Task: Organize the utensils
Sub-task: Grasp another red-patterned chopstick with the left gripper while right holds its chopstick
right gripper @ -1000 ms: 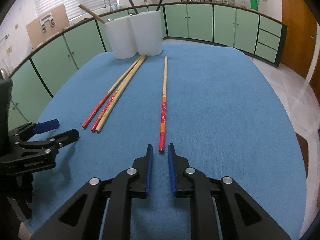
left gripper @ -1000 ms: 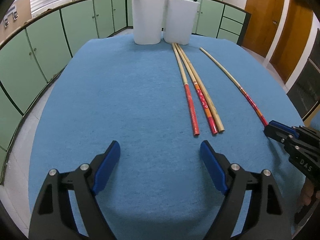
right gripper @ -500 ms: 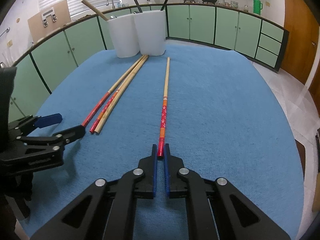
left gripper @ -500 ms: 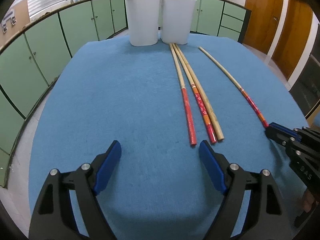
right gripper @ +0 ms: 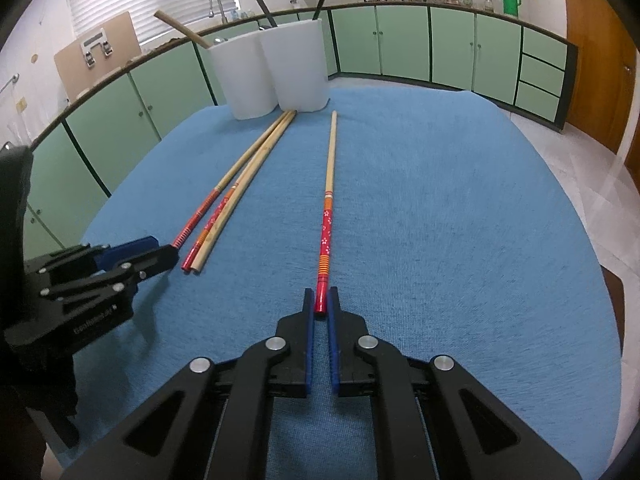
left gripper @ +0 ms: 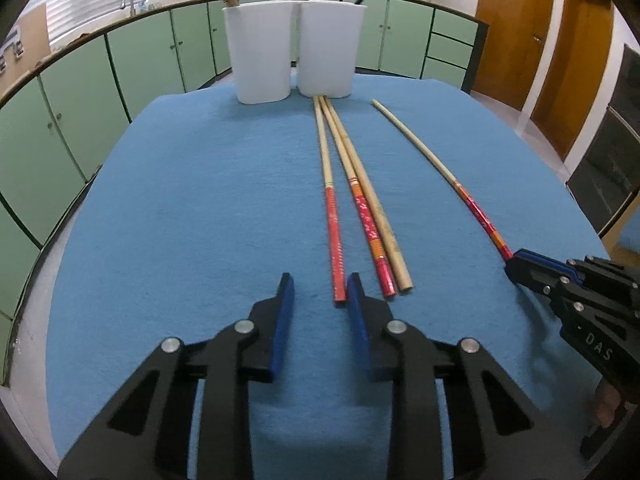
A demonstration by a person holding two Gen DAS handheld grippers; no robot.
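Note:
Three long bamboo chopsticks (left gripper: pixel 360 204) lie side by side on the blue cloth (left gripper: pixel 200 208), two with red ends. My left gripper (left gripper: pixel 320 288) is partly closed, its jaws on either side of the red end of the leftmost chopstick (left gripper: pixel 335 248) without gripping it. A fourth chopstick (right gripper: pixel 326 216) lies apart to the right; my right gripper (right gripper: pixel 321 300) is shut on its red end at cloth level. It also shows in the left wrist view (left gripper: pixel 460 184). Two white holders (left gripper: pixel 294 52) with utensils stand at the far edge.
Green cabinets (left gripper: pixel 80 100) ring the table. Wooden doors (left gripper: pixel 520 28) stand at the right. The right gripper (left gripper: pixel 516 266) shows in the left wrist view, and the left gripper (right gripper: pixel 160 250) in the right wrist view.
My left gripper moved forward to the leftmost chopstick's red end and narrowed its jaws. My right gripper moved forward and closed on the fourth chopstick's red end.

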